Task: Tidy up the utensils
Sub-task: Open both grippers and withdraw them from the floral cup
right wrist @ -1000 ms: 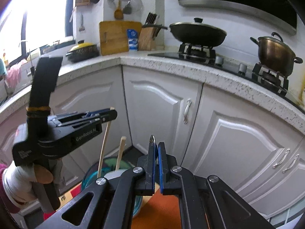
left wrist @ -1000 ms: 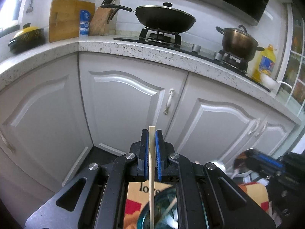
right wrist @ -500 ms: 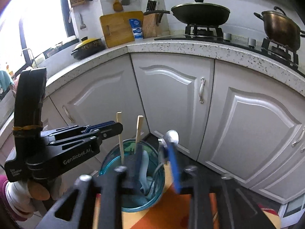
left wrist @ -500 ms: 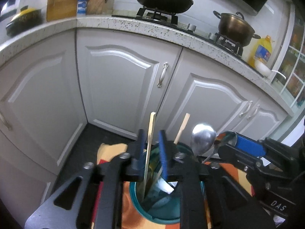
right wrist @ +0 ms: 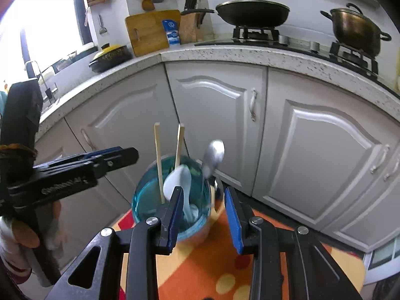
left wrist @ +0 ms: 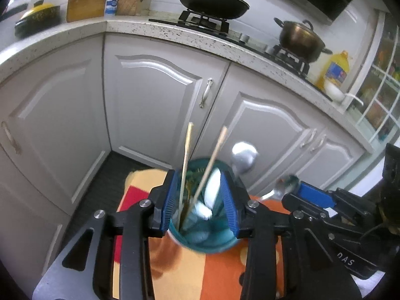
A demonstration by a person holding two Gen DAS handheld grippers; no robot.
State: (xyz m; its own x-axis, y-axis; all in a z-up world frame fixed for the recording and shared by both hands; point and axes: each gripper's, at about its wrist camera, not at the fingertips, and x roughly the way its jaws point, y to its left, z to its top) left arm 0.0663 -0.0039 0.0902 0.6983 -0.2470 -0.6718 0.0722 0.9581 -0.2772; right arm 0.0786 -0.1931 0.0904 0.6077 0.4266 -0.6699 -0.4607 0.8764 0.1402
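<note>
Utensils stand gathered in the teal cup (right wrist: 150, 201), which sits on an orange patterned cloth (right wrist: 212, 262) below the white kitchen cabinets (right wrist: 215, 115). Two wooden chopsticks (right wrist: 158, 160) lean up out of the cup beside a white spoon (right wrist: 178, 178), and a blurred metal spoon (right wrist: 213, 157) rises at the cup's right rim. Your left gripper (left wrist: 199, 200) has just been opening; its blue pads now stand released on either side of the chopsticks, pressing nothing. Your right gripper (right wrist: 203, 215) hangs just right of the cup, fingers parted and holding nothing after opening moments ago. Your gloved hand (right wrist: 30, 235) grips the left tool's handle, well left of the cup.
</note>
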